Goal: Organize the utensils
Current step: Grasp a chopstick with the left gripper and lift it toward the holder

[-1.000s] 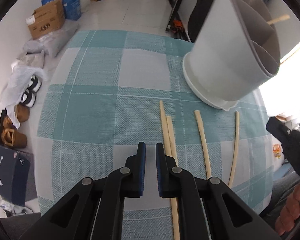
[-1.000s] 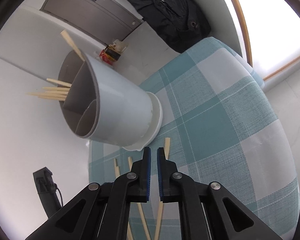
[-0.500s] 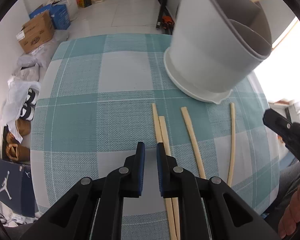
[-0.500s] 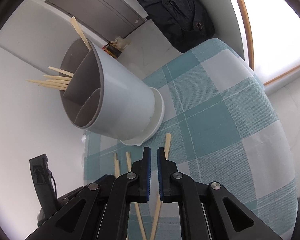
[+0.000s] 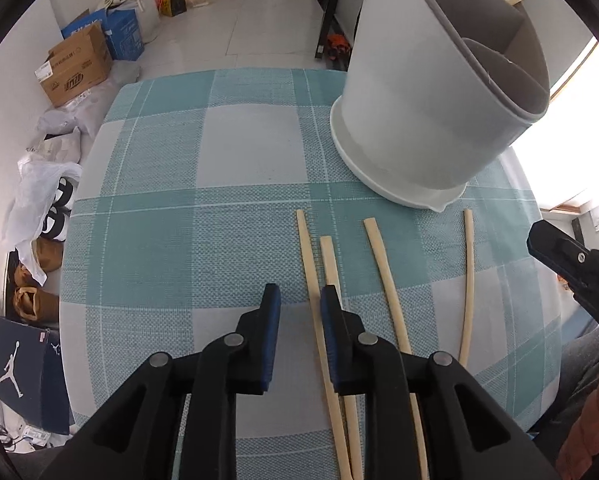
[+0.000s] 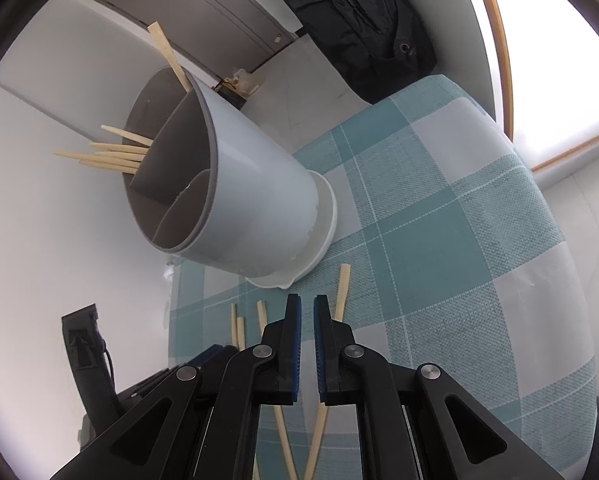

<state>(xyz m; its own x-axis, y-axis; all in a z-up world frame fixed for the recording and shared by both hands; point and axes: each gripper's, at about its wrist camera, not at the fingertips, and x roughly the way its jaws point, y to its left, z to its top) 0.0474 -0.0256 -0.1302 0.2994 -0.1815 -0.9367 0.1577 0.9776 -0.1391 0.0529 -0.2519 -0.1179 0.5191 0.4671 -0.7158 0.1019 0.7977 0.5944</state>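
Several pale wooden chopsticks point(image 5: 385, 276) lie on the teal checked tablecloth point(image 5: 171, 240) in front of a white divided utensil holder point(image 5: 427, 112). The holder point(image 6: 255, 204) has several chopsticks point(image 6: 111, 156) standing in its far compartment. My left gripper point(image 5: 297, 300) is open a little and empty, low over the cloth with the leftmost chopstick point(image 5: 311, 280) just inside its right finger. My right gripper point(image 6: 306, 308) is nearly closed with a narrow gap and empty, hovering above the chopsticks point(image 6: 341, 292) near the holder's base. It also shows at the right edge of the left wrist view point(image 5: 571, 260).
The table edge curves close on the left and near sides. Cardboard boxes point(image 5: 75, 68), bags and shoes point(image 5: 55, 212) lie on the floor beyond it. A black backpack point(image 6: 363, 20) hangs behind the table. A window point(image 6: 547, 40) is at the right.
My left gripper has opened a little and come lower and nearer to the leftmost chopsticks. My right gripper has barely shifted and keeps its narrow gap.
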